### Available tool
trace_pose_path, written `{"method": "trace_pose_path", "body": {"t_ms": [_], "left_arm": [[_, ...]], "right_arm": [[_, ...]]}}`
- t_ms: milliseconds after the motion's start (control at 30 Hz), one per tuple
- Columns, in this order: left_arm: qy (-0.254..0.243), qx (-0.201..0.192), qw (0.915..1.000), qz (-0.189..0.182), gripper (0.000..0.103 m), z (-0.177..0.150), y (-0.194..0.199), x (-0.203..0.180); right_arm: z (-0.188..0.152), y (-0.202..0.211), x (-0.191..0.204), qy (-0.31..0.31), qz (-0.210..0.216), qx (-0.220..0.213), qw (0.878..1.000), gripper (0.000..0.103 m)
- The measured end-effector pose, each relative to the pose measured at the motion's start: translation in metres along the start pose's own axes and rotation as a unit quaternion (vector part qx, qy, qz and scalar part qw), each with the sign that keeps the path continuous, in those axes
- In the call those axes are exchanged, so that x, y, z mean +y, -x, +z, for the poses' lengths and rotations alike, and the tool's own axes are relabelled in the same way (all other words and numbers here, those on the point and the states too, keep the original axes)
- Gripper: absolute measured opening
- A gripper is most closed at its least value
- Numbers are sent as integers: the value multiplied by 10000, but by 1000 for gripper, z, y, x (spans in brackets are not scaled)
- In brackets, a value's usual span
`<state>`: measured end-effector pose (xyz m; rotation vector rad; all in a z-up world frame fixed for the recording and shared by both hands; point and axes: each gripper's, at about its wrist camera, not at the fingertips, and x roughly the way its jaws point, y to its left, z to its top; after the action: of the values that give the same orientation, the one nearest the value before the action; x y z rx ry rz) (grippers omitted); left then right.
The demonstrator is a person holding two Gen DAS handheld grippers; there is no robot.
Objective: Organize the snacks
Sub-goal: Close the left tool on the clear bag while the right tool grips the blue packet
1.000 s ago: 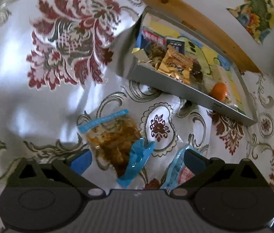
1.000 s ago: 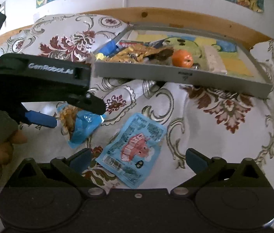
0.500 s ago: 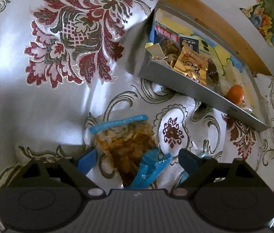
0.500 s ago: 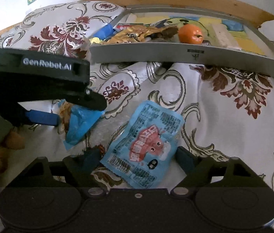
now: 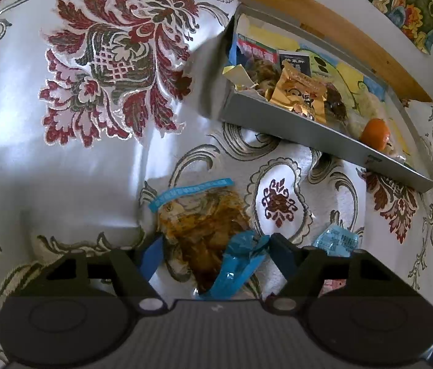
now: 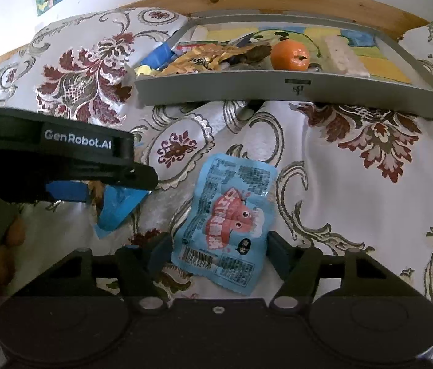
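Between the left gripper's [image 5: 213, 250] parted blue fingers lie a clear pouch of brown snack [image 5: 199, 218] and a crumpled blue wrapper [image 5: 238, 264], neither visibly pinched, with the grey tray [image 5: 317, 130] ahead to its right. Between the right gripper's [image 6: 216, 250] parted fingers lies a blue packet [image 6: 231, 221], flat on the floral cloth [image 6: 354, 190]; whether they touch it I cannot tell.

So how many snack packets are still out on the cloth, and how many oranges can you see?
Snack packets on the cloth: 2, the clear packet with brown food and the blue cartoon packet
Oranges: 1, the orange in the grey tray
Total: 3
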<state>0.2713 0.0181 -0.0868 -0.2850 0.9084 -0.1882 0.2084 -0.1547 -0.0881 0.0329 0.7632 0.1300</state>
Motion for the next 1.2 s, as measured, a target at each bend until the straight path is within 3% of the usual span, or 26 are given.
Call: {"method": "trace_pose_path", "body": {"t_ms": [267, 467, 533, 700, 1000, 1200], "left_arm": [[110, -11, 9999, 4, 74, -3, 6, -1], [66, -28, 10000, 22, 74, -3, 5, -3], [27, -35, 10000, 30, 74, -4, 6, -4], [20, 18, 10000, -51, 72, -4, 7, -5], [-17, 67, 9998, -197, 72, -9, 15, -10], [-42, -62, 9995, -304, 72, -10, 27, -13]], "right_arm": [[0, 0, 0, 16, -9, -45, 10000, 59], [6, -10, -6, 71, 278, 158, 9995, 67], [5, -10, -7, 86, 289, 134, 9995, 64], [3, -4, 5, 443, 130, 83, 9989, 52], [-1, 17, 8, 667, -158, 26, 9976, 47], [7, 49, -1, 886, -472, -343, 9944, 47]]}}
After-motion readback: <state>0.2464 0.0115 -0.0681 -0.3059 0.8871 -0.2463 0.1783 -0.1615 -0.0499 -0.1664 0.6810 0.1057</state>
